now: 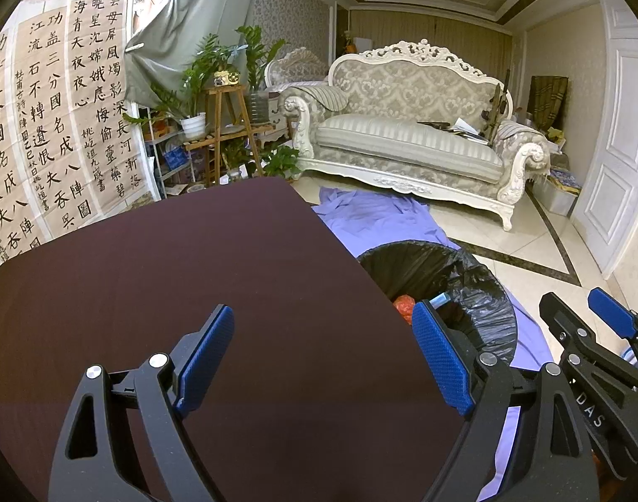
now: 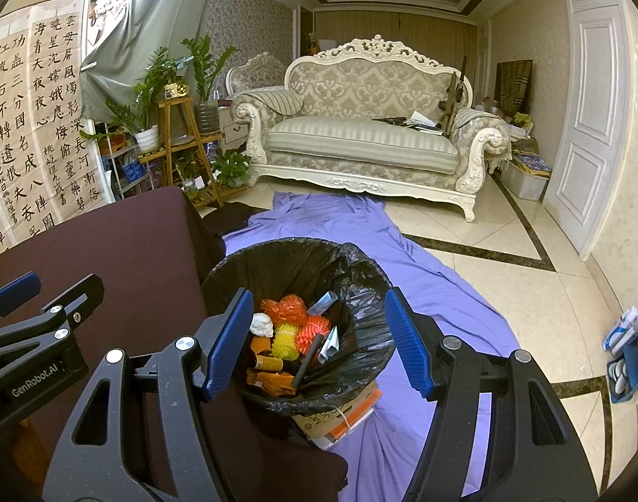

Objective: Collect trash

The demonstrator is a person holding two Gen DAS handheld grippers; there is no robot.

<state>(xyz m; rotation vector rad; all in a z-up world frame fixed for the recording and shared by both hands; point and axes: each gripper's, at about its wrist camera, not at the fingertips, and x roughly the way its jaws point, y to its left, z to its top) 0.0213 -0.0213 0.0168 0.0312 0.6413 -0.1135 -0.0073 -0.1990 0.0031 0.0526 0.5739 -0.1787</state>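
Note:
A bin with a black bag [image 2: 361, 276] stands on the floor beside the dark table [image 2: 110, 251]. It holds trash: orange plastic [image 2: 289, 307], yellow and orange netting [image 2: 302, 334], a white crumpled piece [image 2: 261, 324] and several wrappers. My right gripper [image 2: 319, 339] is open and empty above the bin. My left gripper [image 1: 323, 355] is open and empty over the table [image 1: 193, 272], left of the bin [image 1: 478, 284]. Each gripper shows at the edge of the other's view.
A purple sheet [image 2: 361, 226] covers the floor under the bin. Boxes [image 2: 344, 414] lie beside the bin's base. A white sofa [image 2: 361, 138] stands at the back, plants on a wooden stand [image 2: 181, 125] at the left, a white door [image 2: 586, 104] at the right.

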